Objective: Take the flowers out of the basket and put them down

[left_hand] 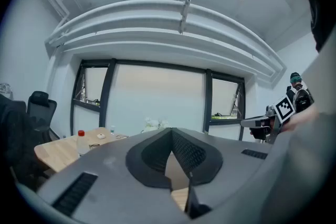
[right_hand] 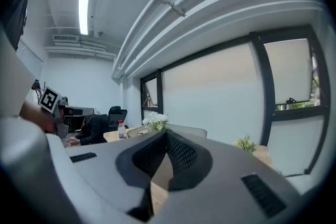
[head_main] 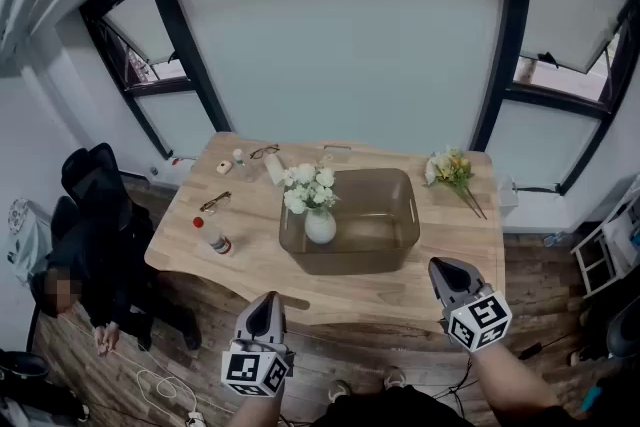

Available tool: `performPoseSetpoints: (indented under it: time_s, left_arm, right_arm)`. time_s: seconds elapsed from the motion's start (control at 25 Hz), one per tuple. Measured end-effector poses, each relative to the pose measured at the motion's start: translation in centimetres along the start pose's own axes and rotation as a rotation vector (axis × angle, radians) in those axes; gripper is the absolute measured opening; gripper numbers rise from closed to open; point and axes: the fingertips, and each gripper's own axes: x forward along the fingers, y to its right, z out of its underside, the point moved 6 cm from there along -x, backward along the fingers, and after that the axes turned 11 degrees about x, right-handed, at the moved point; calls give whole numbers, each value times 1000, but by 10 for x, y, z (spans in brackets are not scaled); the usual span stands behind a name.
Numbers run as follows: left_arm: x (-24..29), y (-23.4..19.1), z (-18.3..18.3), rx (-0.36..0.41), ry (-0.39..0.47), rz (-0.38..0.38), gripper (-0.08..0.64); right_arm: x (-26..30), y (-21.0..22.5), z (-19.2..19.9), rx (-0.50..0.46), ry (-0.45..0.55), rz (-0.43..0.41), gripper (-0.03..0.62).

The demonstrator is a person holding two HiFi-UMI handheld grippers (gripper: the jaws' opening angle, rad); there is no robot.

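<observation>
White flowers (head_main: 310, 187) with green leaves stand upright in a small white vase (head_main: 320, 226) inside the brown see-through basket (head_main: 397, 215) on the bench (head_main: 455, 240). They are ahead of the left hand-held gripper (head_main: 265, 302) and right hand-held gripper (head_main: 441, 266), whose jaws are both pressed together and empty.

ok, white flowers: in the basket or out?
In. The white flowers stand upright in a vase inside the basket, near its left wall. A yellow bunch lies on the table outside it.

No text, label or number can be read
</observation>
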Motion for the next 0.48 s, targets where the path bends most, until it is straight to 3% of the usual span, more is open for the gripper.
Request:
performPoseSetpoints:
  time_s: [0.16,0.48]
  left_arm:
    - [13,7,-8,20,29,31,3]
    - [19,17,-15,19,27,-12,3]
  right_arm:
    - [4,5,-3,-9,14,-4,21]
    - [4,20,-3,6,12,-38,21]
